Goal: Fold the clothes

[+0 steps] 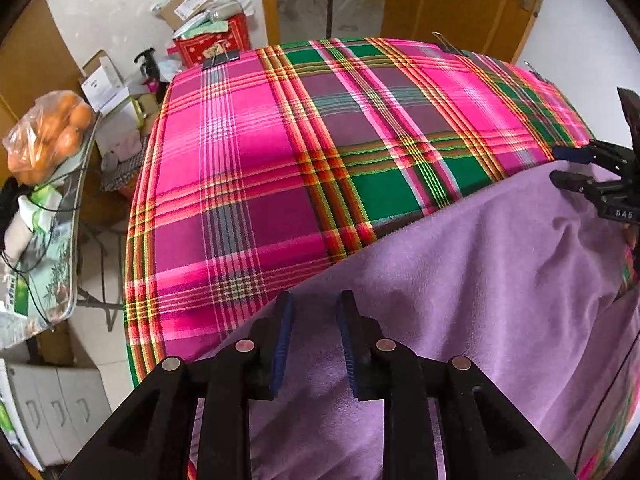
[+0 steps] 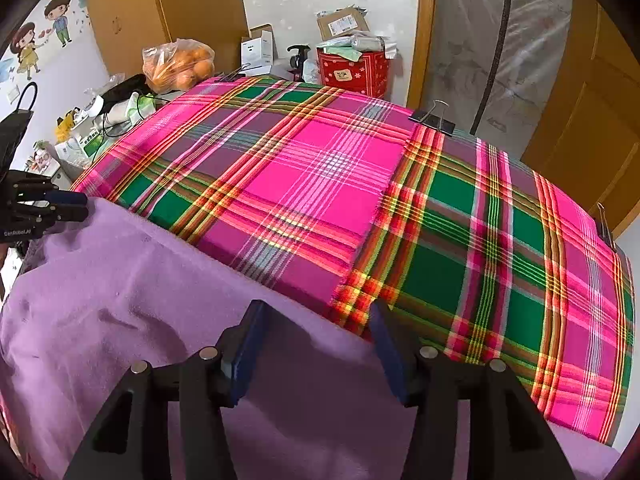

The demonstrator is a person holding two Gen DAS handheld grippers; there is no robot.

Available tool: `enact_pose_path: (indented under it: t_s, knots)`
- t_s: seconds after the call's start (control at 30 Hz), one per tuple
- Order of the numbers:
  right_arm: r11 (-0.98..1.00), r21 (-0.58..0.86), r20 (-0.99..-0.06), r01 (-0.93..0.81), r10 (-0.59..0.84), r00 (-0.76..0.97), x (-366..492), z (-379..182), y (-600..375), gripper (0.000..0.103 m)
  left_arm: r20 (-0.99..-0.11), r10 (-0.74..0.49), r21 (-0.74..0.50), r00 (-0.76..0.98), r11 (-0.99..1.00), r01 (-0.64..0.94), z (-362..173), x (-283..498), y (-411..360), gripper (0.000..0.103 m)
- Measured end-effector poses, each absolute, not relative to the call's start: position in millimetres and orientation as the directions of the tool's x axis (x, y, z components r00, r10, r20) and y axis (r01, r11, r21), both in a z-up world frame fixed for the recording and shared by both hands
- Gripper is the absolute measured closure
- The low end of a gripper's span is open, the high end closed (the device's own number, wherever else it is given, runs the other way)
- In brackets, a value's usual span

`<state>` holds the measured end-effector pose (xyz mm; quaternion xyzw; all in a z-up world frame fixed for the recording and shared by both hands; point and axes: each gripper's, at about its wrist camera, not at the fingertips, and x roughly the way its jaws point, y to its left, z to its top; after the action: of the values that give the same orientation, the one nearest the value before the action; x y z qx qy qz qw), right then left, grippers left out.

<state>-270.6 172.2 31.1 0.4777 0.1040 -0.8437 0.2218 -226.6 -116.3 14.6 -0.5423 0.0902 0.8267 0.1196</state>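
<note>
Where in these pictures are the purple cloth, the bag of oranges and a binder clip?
purple cloth (image 1: pixel 480 280): left wrist view, its flat upper middle.
bag of oranges (image 2: pixel 180 65): right wrist view, middle of the bag.
binder clip (image 2: pixel 434 123): right wrist view, its black body.

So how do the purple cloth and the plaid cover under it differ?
The purple cloth is one plain lilac colour; the plaid cover is pink, green and red checks. The purple cloth lies loose with soft creases, while the plaid cover is stretched flat and held by a binder clip. Both lie on the same table.
</note>
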Motion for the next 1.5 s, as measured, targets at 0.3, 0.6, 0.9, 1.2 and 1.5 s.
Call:
enact_pose_path:
  t_s: [0.3, 0.6, 0.9, 1.2, 1.5]
  knots:
    - [-0.825, -0.049, -0.86, 0.564, -0.252, -0.444, -254, 35, 149, 0.098, -0.9, 0.101, 0.05, -0.425, -0.942, -0.331, 14, -217, -109, 0.082]
    - [-0.858, -0.115, -0.803, 0.5, -0.216, -0.556, -257, 54, 143, 0.1, -0.877, -0.026, 0.213, -0.479, -0.915, -0.341, 12, -215, -95, 0.102]
    - [-0.907, -0.132, -0.789, 0.401, -0.149, -0.597, -300, 49, 134, 0.1, -0.868, -0.069, 0.181, -0.492, -0.966, -0.185, 15, -249, -131, 0.103]
    - [-0.883, -0.263, -0.801, 0.388, -0.024, -0.598, -312, 27, 112, 0.097, -0.874, -0.043, 0.135, -0.483, -0.978, -0.158, 13, -237, -142, 0.102]
    - [-0.924, -0.182, -0.728, 0.337, -0.104, -0.678, -244, 83, 138, 0.092, -0.88, 0.073, -0.048, -0.469, -0.997, -0.066, 32, -198, -181, 0.1]
